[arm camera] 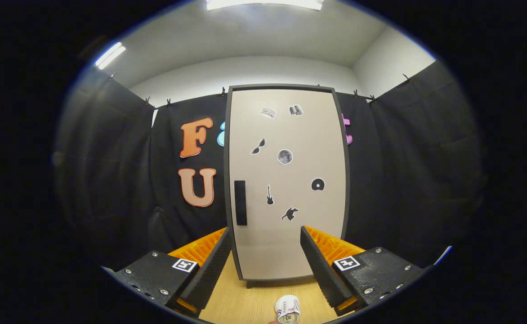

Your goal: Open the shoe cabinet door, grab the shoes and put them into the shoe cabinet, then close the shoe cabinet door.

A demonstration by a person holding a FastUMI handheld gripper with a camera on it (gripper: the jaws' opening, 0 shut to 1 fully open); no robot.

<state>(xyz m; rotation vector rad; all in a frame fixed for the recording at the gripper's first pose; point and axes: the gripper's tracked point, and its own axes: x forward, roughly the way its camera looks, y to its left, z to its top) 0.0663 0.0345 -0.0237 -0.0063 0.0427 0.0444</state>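
The shoe cabinet stands upright beyond the fingers, on a wooden floor. Its beige door is shut, dotted with several small stickers. A dark vertical handle sits on the door's left side, just above my left fingertip. My gripper is open, with nothing between its fingers; the lower part of the door shows in the gap. A white shoe lies on the floor low between the fingers, nearer than the cabinet, and only its toe end shows.
Black cloth walls close in the booth behind and on both sides of the cabinet. A strip of wooden floor runs from the shoe to the cabinet's foot.
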